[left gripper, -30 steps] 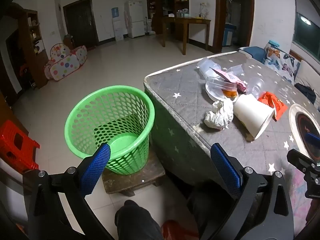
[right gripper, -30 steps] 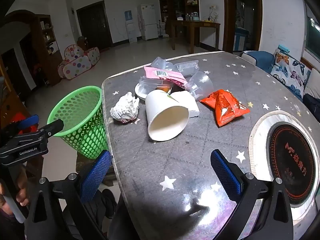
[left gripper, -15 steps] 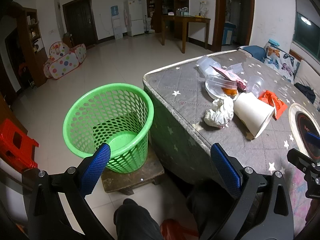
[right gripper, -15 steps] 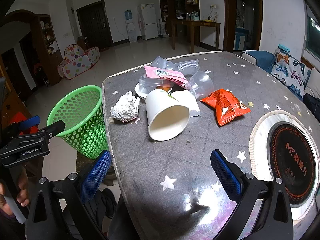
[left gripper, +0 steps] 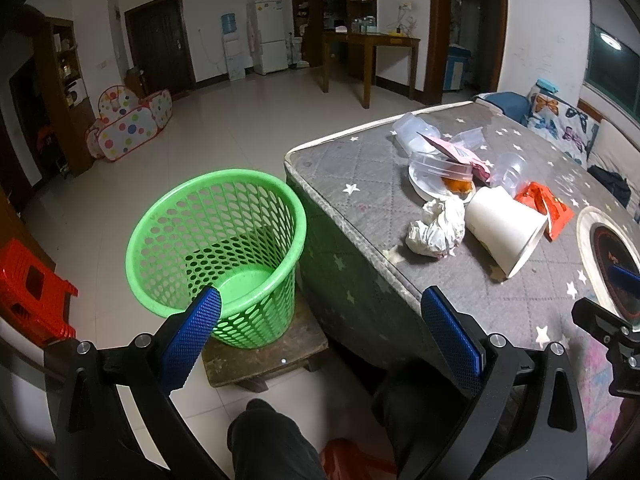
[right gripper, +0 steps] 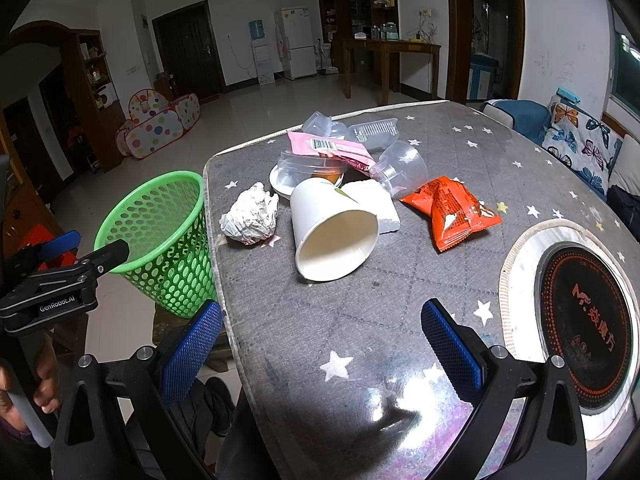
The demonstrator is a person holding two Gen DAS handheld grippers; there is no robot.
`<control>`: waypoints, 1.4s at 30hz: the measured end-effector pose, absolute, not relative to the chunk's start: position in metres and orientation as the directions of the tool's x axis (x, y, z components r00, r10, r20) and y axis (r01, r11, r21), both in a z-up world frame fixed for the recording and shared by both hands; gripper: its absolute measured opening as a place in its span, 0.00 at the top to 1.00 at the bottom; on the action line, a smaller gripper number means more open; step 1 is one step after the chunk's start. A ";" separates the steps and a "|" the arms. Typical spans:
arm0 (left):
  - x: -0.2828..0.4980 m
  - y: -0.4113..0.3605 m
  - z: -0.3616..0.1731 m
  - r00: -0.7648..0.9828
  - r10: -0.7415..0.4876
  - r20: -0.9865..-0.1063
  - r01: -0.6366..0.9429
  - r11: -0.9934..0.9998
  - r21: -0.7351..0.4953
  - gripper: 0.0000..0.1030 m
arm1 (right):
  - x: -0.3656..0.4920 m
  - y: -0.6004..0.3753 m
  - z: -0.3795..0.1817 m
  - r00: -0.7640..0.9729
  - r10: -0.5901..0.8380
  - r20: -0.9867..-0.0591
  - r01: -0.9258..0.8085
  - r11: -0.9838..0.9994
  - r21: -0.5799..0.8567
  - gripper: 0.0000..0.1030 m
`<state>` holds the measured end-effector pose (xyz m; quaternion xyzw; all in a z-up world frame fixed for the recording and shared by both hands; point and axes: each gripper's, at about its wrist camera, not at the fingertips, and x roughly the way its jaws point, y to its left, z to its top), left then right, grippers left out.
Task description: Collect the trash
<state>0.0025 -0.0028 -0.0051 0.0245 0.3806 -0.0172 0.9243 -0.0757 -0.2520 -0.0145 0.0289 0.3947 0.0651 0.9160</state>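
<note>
Little has shifted in a second: both grippers hover wide open and empty, collection not yet begun.

Left wrist: left gripper (left gripper: 320, 332) faces one empty green basket (left gripper: 216, 252) beside the table (left gripper: 340, 184). Right wrist: right gripper (right gripper: 320, 340) faces one paper cup (right gripper: 332, 232), one crumpled wad (right gripper: 250, 220), one orange packet (right gripper: 452, 210), all uncollected.

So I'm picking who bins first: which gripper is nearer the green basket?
Left. The left gripper is open just above the basket, one finger overlapping its near rim. The right gripper is open over the table, basket off to its left.
</note>
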 end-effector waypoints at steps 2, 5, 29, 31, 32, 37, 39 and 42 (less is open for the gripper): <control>0.003 -0.003 -0.005 0.710 -0.012 -0.704 0.050 0.998 0.034 0.05 | -0.075 -0.252 -0.015 0.680 0.142 -0.719 -0.097 0.990 0.104 0.06; 0.003 -0.003 -0.005 0.709 -0.015 -0.705 0.053 0.998 0.032 0.05 | -0.075 -0.252 -0.015 0.680 0.143 -0.719 -0.096 0.990 0.106 0.06; 0.011 -0.007 -0.007 0.702 -0.028 -0.712 0.066 0.998 0.026 0.05 | -0.066 -0.261 -0.017 0.677 0.141 -0.722 -0.094 0.990 0.105 0.06; 0.013 -0.008 -0.007 0.700 -0.028 -0.713 0.069 0.997 0.028 0.05 | -0.066 -0.260 -0.016 0.678 0.139 -0.722 -0.093 0.990 0.103 0.06; 0.014 -0.009 -0.008 0.700 -0.029 -0.714 0.071 0.997 0.029 0.05 | -0.066 -0.260 -0.016 0.678 0.139 -0.722 -0.093 0.990 0.103 0.06; 0.019 -0.013 -0.007 0.698 -0.035 -0.716 0.084 0.996 0.033 0.05 | -0.057 -0.266 -0.017 0.672 0.138 -0.727 -0.094 0.990 0.102 0.06; 0.021 -0.013 -0.008 0.695 -0.037 -0.718 0.087 0.996 0.033 0.05 | -0.051 -0.269 -0.016 0.670 0.135 -0.730 -0.094 0.991 0.098 0.06; 0.023 -0.014 -0.008 0.692 -0.040 -0.720 0.093 0.995 0.033 0.05 | -0.043 -0.271 -0.016 0.672 0.128 -0.729 -0.098 0.992 0.084 0.06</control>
